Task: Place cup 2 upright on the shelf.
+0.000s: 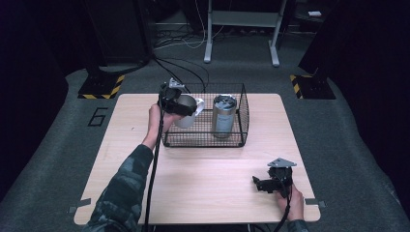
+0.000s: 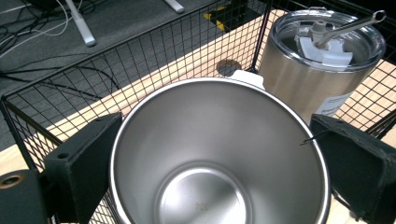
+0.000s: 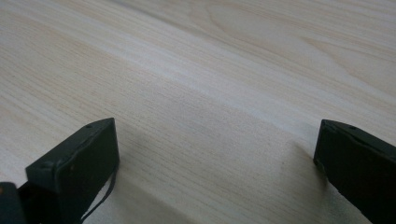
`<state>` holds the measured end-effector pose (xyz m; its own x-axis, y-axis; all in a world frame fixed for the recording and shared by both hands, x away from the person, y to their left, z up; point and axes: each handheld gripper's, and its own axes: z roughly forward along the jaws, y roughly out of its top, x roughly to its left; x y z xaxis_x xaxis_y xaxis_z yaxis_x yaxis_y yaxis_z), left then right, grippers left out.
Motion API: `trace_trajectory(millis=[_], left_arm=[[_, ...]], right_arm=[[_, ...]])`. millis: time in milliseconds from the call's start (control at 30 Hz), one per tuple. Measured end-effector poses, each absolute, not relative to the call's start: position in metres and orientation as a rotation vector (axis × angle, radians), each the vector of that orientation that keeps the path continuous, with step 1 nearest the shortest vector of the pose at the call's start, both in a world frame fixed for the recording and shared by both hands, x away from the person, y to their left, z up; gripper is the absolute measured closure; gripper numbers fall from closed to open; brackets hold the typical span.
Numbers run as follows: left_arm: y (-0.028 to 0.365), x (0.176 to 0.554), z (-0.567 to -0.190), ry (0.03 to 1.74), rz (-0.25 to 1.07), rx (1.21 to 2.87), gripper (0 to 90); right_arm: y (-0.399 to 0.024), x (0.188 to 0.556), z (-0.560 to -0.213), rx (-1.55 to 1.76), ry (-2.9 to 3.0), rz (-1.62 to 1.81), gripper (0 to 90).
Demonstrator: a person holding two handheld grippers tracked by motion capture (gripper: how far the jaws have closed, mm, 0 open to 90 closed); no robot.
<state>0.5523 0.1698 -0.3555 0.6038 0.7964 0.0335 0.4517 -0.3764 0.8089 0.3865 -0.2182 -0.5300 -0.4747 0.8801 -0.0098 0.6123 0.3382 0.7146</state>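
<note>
A large "6" (image 1: pixel 99 116) is marked on the floor at nine o'clock of the counter (image 1: pixel 203 188). The left gripper (image 1: pixel 175 102) has its jaws clamped on the steel cup (image 2: pixel 219 154), held at the wire basket's (image 1: pixel 239 116) left end, above its rim. At three o'clock of it, inside, stands a lidded tumbler (image 2: pixel 322 65); its label is unreadable. The right gripper (image 1: pixel 273 182), jaws wide apart, holds nothing, low over bare wood near the counter's five o'clock corner.
</note>
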Motion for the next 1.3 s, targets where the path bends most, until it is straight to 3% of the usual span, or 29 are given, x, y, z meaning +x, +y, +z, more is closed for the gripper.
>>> trace_trajectory(millis=[1300], left_arm=[[0.150,0.580,-0.381,1.040,0.464,2.116,6.0]], right_arm=[[-0.218,0.386,-0.530,1.314,2.213,0.923,0.0]])
